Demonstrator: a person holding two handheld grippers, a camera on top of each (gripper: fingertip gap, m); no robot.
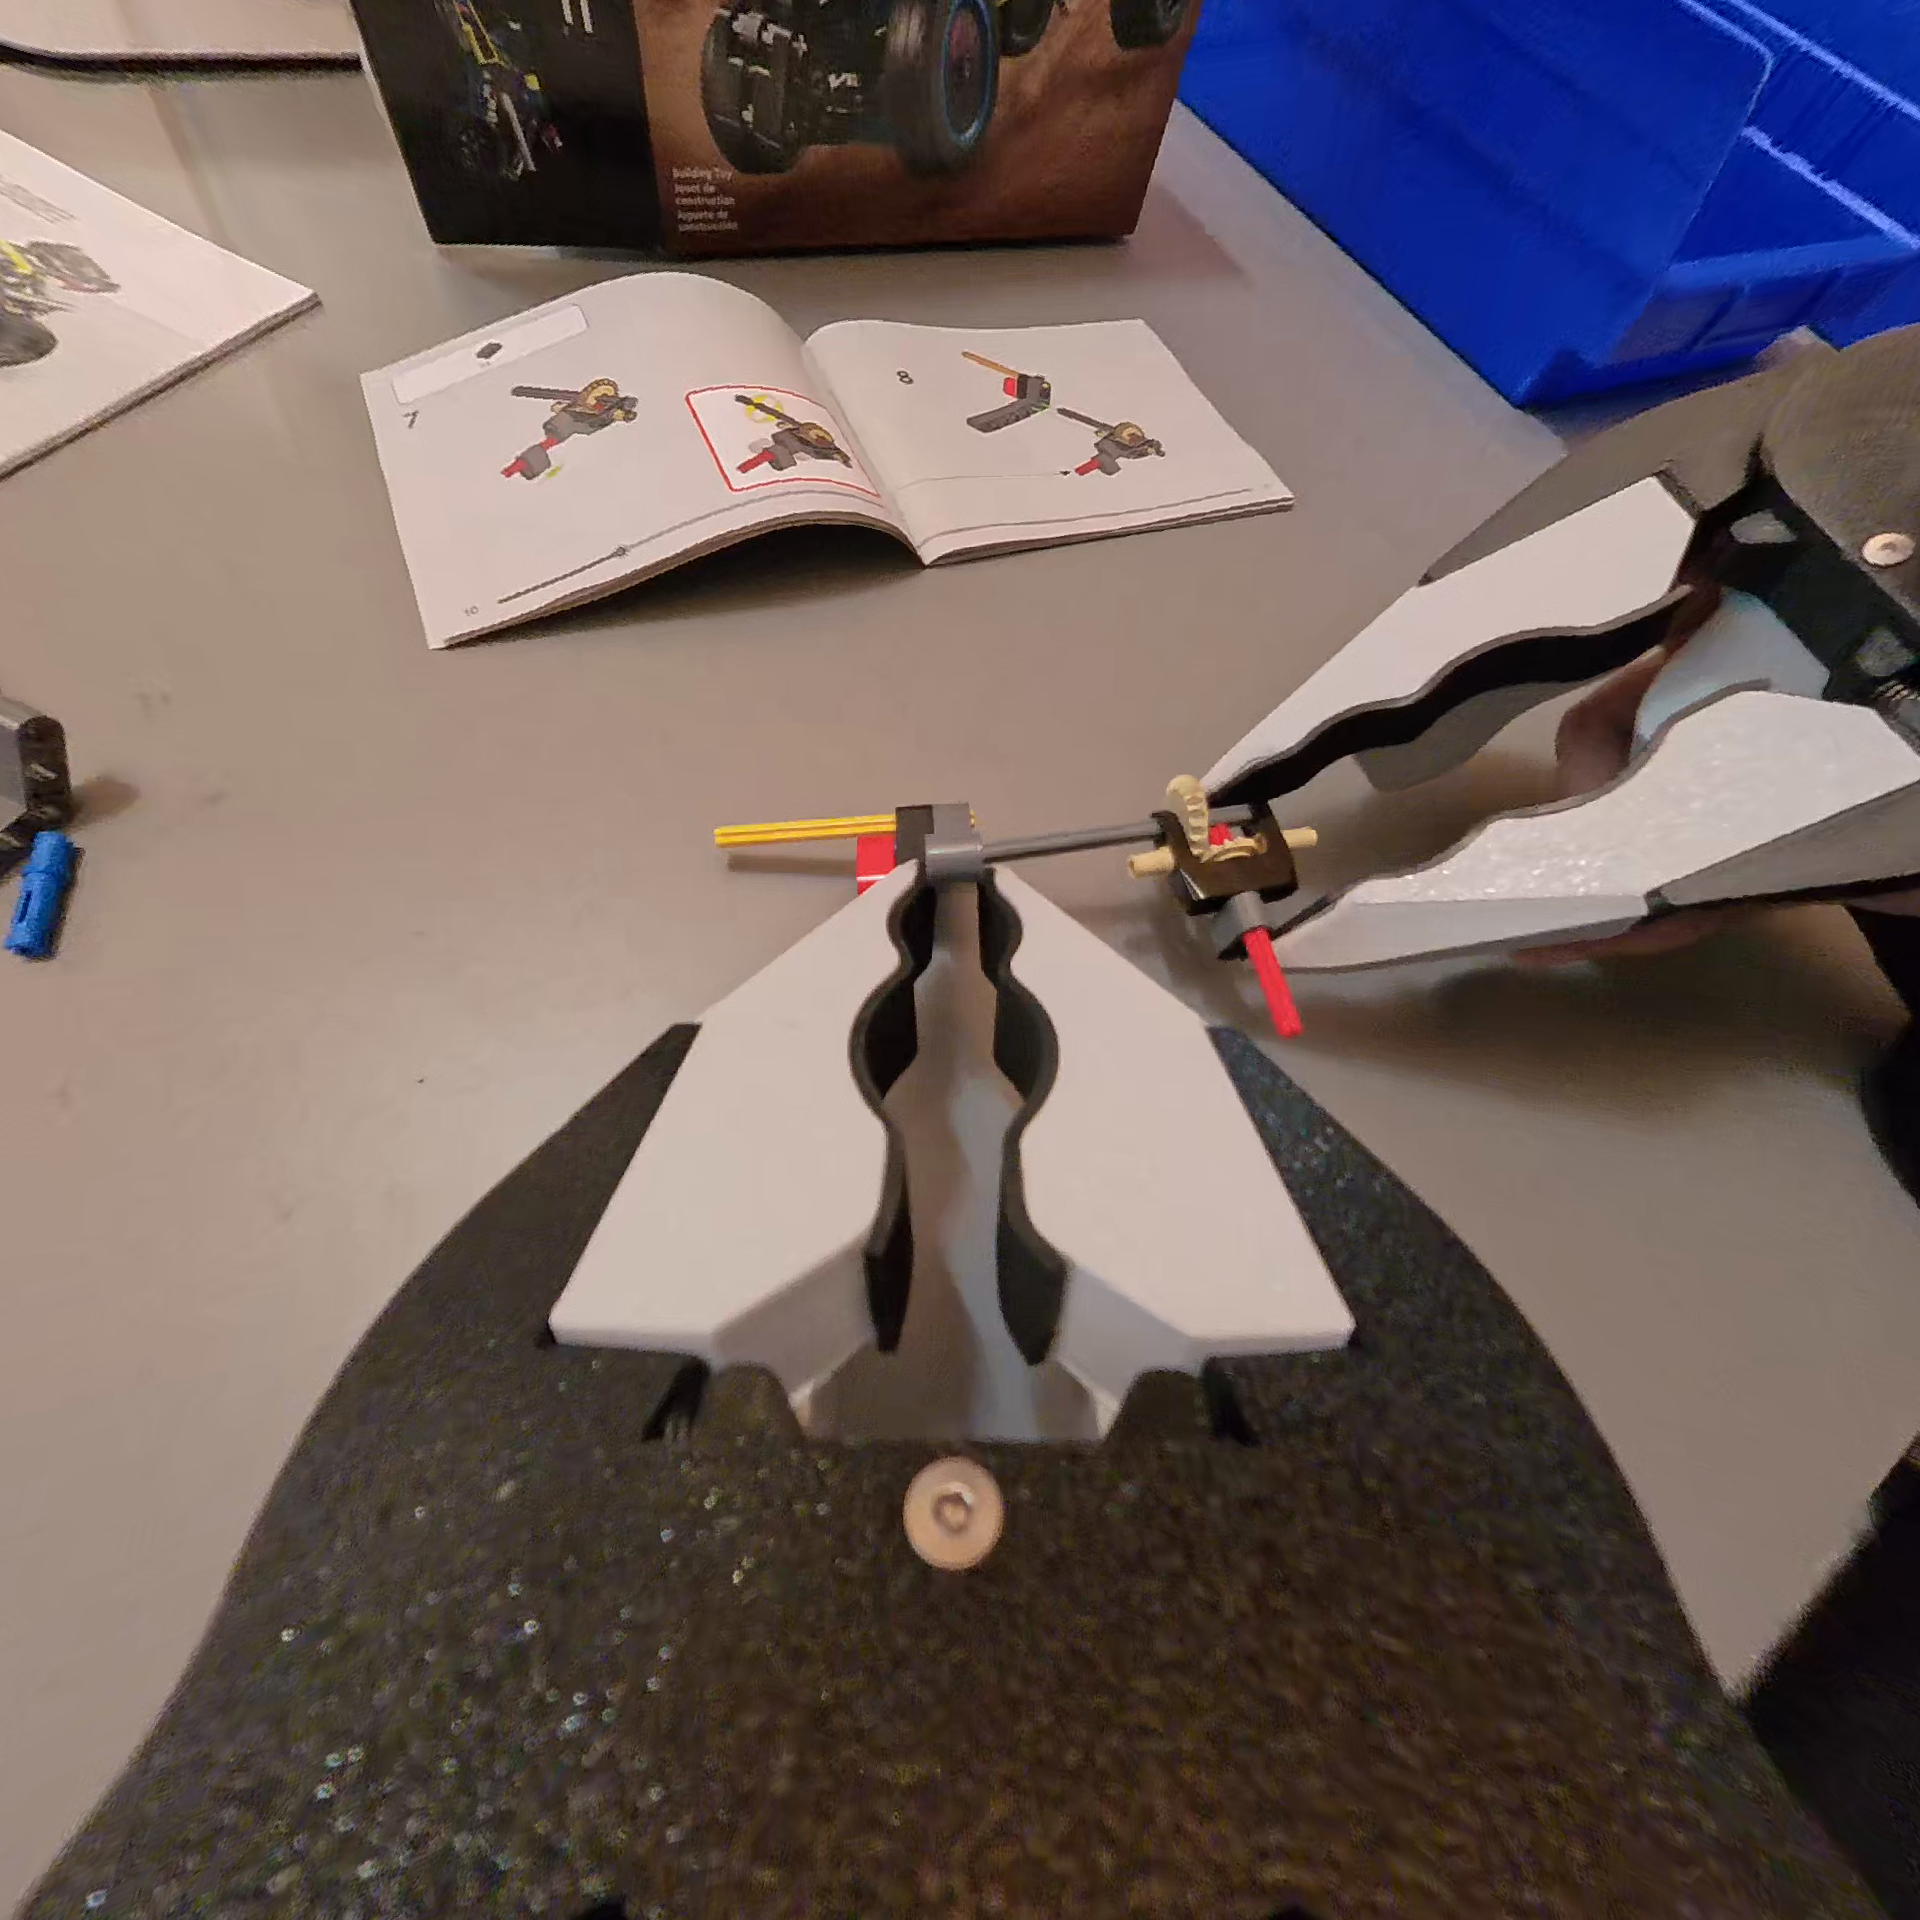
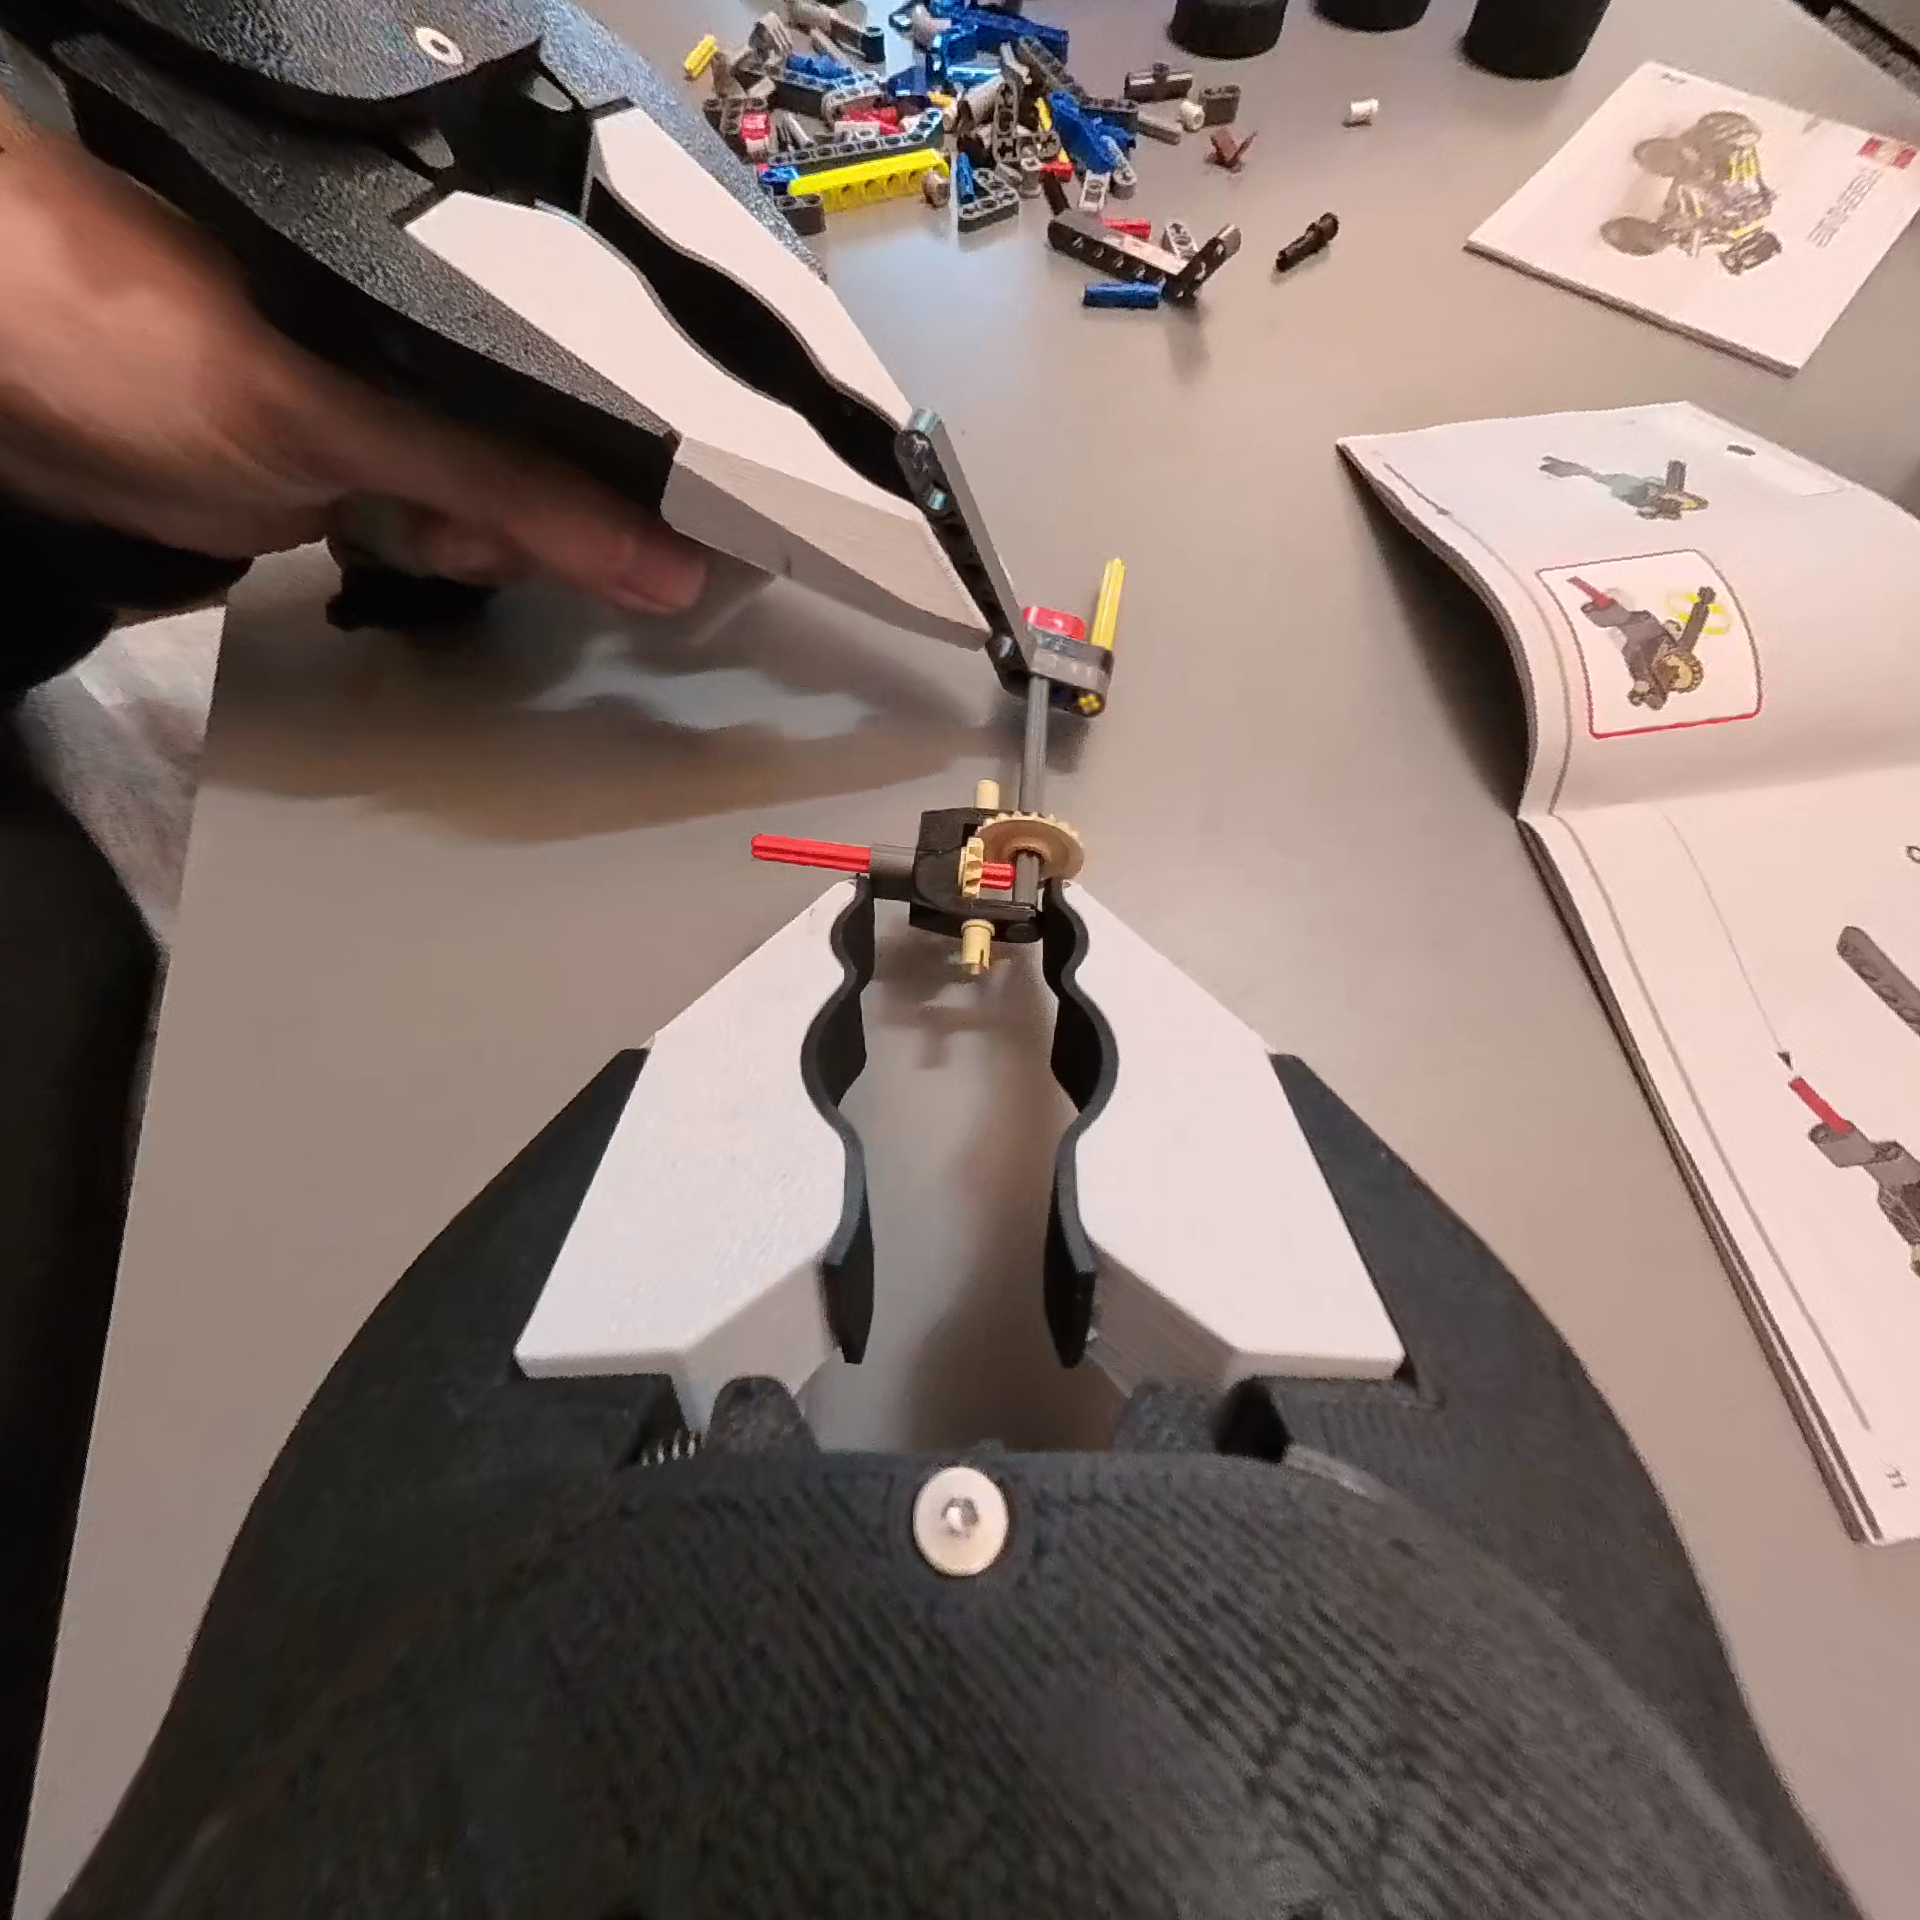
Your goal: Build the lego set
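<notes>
My left gripper (image 1: 951, 883) is shut on a grey beam (image 2: 951, 520) that carries a grey connector (image 1: 954, 847), a yellow axle (image 1: 800, 831) and a small red piece. A thin grey axle (image 1: 1060, 842) runs from that connector to a black gear block with tan gears (image 2: 966, 862) and a red axle (image 2: 805, 850). My right gripper (image 2: 958, 899) is shut on this gear block just above the table. In the left wrist view the right gripper (image 1: 1247, 873) comes in from the right. In the right wrist view the left gripper (image 2: 940, 520) comes in from the upper left.
An open instruction booklet (image 1: 831, 447) lies beyond the parts, with the set's box (image 1: 779, 114) and a blue bin (image 1: 1558, 177) behind it. A pile of loose pieces (image 2: 966, 125) and a second booklet (image 2: 1704, 218) lie farther off. A blue pin (image 1: 40, 888) lies at the left. The left gripper's tips are roughly 6 cm from the right gripper's.
</notes>
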